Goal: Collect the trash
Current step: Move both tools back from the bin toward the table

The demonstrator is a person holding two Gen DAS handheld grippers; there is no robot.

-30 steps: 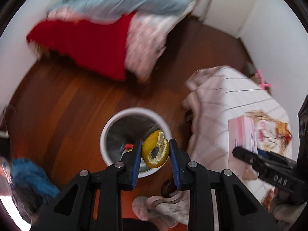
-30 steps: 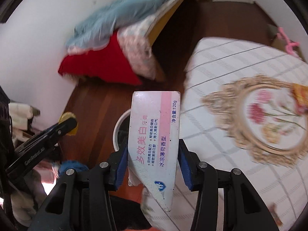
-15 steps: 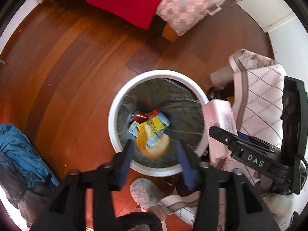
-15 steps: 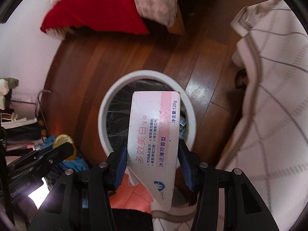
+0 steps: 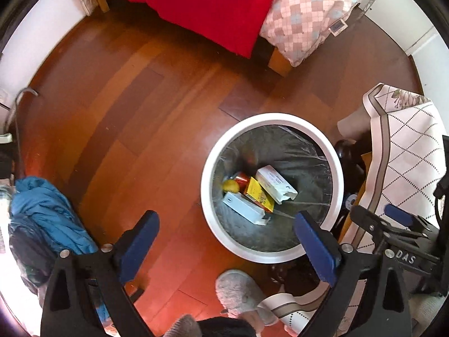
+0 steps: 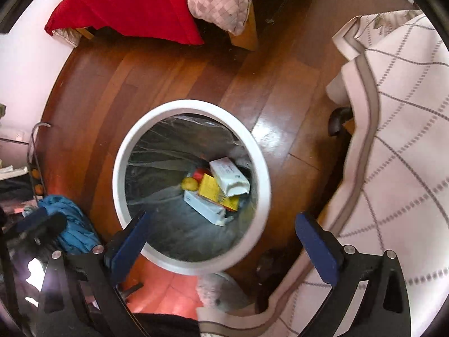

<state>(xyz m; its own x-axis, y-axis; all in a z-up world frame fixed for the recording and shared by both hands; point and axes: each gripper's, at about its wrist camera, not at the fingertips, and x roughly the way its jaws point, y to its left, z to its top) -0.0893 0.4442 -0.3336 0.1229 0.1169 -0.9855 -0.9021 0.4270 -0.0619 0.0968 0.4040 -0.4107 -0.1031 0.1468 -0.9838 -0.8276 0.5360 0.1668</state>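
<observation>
My left gripper (image 5: 224, 241) has its jaws spread wide and grasps nothing; the same goes for my right gripper (image 6: 221, 233), jaws released over the bin. Between and beyond the blue pads sits the white trash bin (image 6: 120, 174), lined with a clear bag. At its bottom I can see the toothpaste box (image 6: 228, 178) lying across a yellow carton (image 6: 216, 192), with a white box (image 6: 206, 207) under them and the orange peel (image 6: 189, 183) just beside; something red (image 6: 199, 173) is mostly covered, and I cannot tell what it is. In the left view the same heap shows: toothpaste box (image 5: 276, 181), orange peel (image 5: 230, 186). The bin stands on the wooden floor (image 5: 140, 112), near the draped tablecloth (image 6: 398, 112), which hides the tabletop and all but a dark leg. A grey slipper (image 5: 238, 289) is half cut off below the bin. Blue clothing (image 5: 47, 210) is heaped at the left, and a red blanket (image 5: 210, 2) hangs off the bed at the top, beside a checked pillow (image 5: 306, 11).
</observation>
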